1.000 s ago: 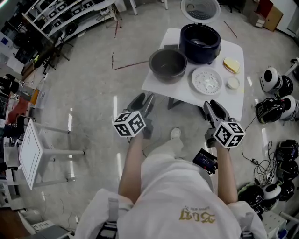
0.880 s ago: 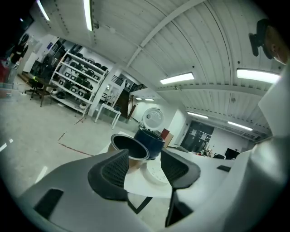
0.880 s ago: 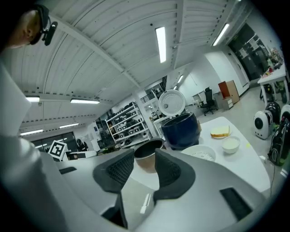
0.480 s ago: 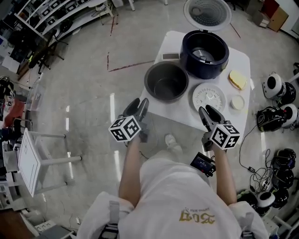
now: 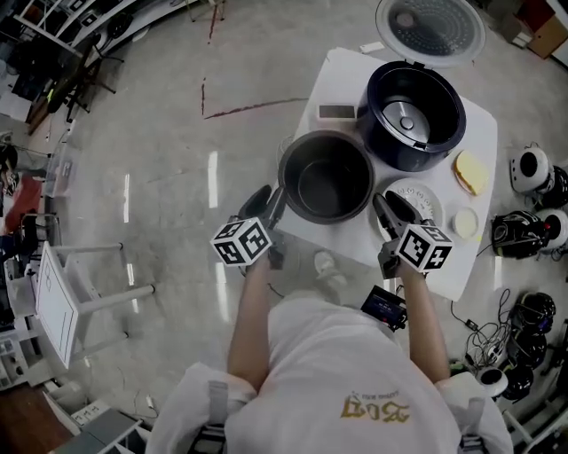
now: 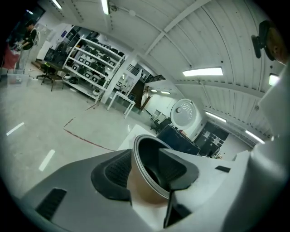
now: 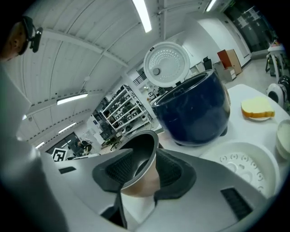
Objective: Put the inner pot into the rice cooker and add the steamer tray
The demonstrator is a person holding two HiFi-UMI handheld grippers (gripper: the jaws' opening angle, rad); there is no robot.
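The dark inner pot (image 5: 327,184) stands on the white table (image 5: 330,82), in front of the dark blue rice cooker (image 5: 415,111), whose lid (image 5: 430,27) stands up open. The white steamer tray (image 5: 426,197) lies right of the pot. My left gripper (image 5: 269,202) is at the pot's near left rim; its jaws have just been closing. In the left gripper view the pot (image 6: 138,181) shows in the gap of the left gripper (image 6: 145,168), pads not pressing. My right gripper (image 5: 388,206) is at the near right rim. Its jaws have just been opening, and the pot (image 7: 140,179) shows between them.
A yellow block (image 5: 470,171) and a small white dish (image 5: 465,222) lie at the table's right edge, and a small grey item (image 5: 337,112) lies behind the pot. Helmets and cables (image 5: 532,168) crowd the floor at the right. Shelving (image 5: 53,35) stands far left.
Both grippers have moved forward and down, from in front of the table to the pot's near left and right rims. The table and pot now sit closer in the head view.
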